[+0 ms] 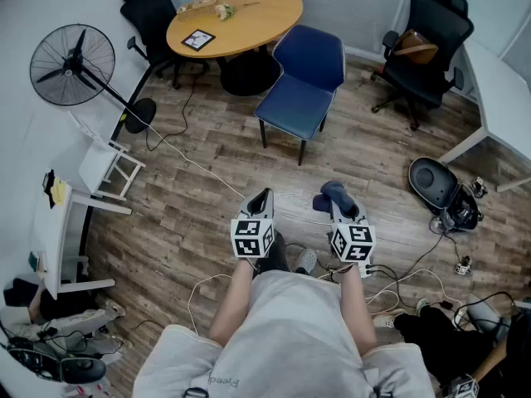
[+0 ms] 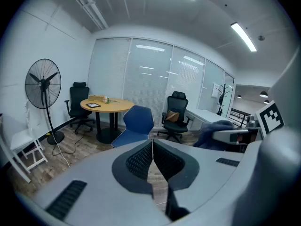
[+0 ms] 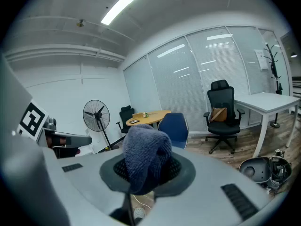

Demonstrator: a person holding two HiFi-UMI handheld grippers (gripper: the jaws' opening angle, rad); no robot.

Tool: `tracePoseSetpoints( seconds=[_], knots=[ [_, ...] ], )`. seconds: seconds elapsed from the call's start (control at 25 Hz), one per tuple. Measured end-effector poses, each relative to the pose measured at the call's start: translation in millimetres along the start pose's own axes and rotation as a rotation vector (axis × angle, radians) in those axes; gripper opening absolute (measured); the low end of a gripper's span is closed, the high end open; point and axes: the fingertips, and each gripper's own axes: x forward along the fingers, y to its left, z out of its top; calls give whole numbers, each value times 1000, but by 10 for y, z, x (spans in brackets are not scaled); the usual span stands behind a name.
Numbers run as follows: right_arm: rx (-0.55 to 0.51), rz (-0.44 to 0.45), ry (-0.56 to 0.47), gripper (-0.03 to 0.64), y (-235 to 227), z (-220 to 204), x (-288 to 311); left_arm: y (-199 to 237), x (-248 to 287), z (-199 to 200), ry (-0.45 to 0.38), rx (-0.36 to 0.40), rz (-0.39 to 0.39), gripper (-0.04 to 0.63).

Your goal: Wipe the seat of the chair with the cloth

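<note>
Fuzzy cloth [image 3: 143, 149] pinched in my right tongs [image 1: 336, 193], blue chair [image 1: 303, 89] well ahead of me

Both tongs are held out in front of me over the wood-plank floor [image 1: 207, 214]. The right pair is clamped on a dark blue, nubby terry cloth that bunches up into a rounded lump over the ribbed black pads. My left tongs [image 1: 262, 196] are pressed together with nothing in them. The chair has a smooth moulded blue shell on thin dark legs, its seat [image 1: 292, 110] bare, and it stands just beside the round, light wooden table [image 1: 235, 16], well apart from the cloth.
</note>
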Motion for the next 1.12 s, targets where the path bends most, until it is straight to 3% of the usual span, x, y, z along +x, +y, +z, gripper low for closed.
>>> tracePoseSetpoints(
  seconds=[0.48, 0.84, 1.0, 1.12],
  knots=[
    [4, 12, -10, 78, 59, 6, 105, 25, 68, 17, 2, 5, -16, 28],
    [129, 24, -21, 80, 79, -25, 245, 232, 71, -10, 38, -4, 7, 29],
    [7, 22, 40, 81, 231, -82, 457, 472, 122, 5, 60, -13, 30, 28],
    [3, 55, 49, 81, 385, -62, 689, 696, 203, 60, 66, -26, 46, 29]
  ],
)
